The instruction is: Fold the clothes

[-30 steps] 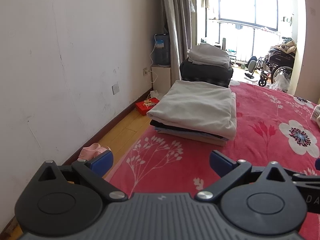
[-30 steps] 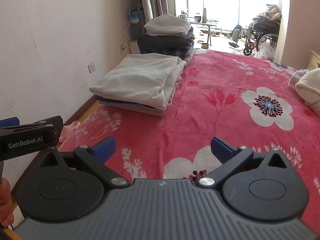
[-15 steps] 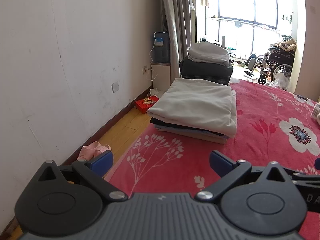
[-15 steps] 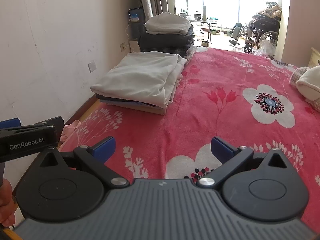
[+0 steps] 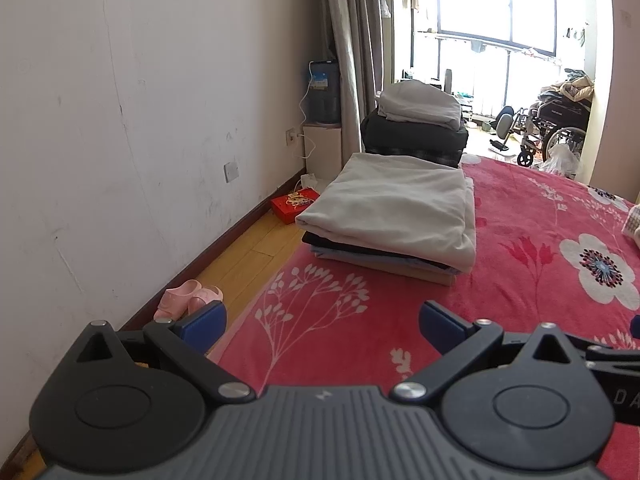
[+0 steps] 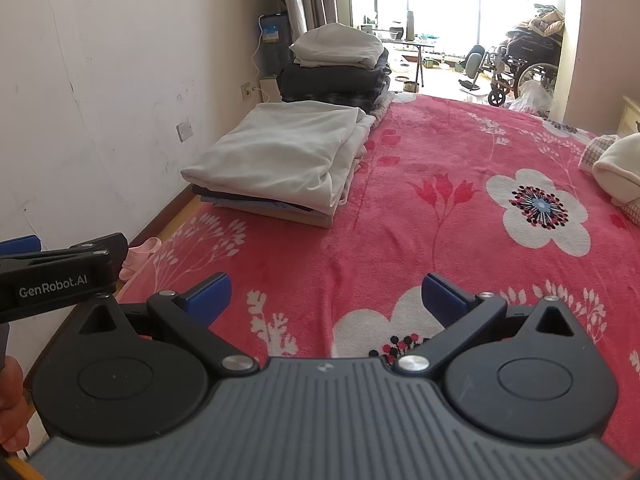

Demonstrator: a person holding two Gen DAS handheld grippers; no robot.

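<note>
Looks near done: stack point(image 5: 392, 216) folded on bed point(image 6: 440, 232), L claw point(image 5: 322, 322) & R claw point(image 6: 326, 292) wide, empty, no loose clothes visible.

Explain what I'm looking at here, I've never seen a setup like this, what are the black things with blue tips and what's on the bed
No robot here: a person carries a hand-held gripper in each hand, and a wide-angle camera on each one looks forward along its two blue-tipped fingers. One picture comes from the left gripper, the other from the right gripper. Both are open and hold nothing.

In the right camera's picture, the black bar marked GenRobot.AI at the left edge is part of the left gripper, with the person's hand below it.

Ahead is a bed with a red flowered blanket. On it lies a stack of folded clothes with a pale garment on top, and behind that a taller pile, dark below and light above. Pink slippers sit on the floor by the wall.
</note>
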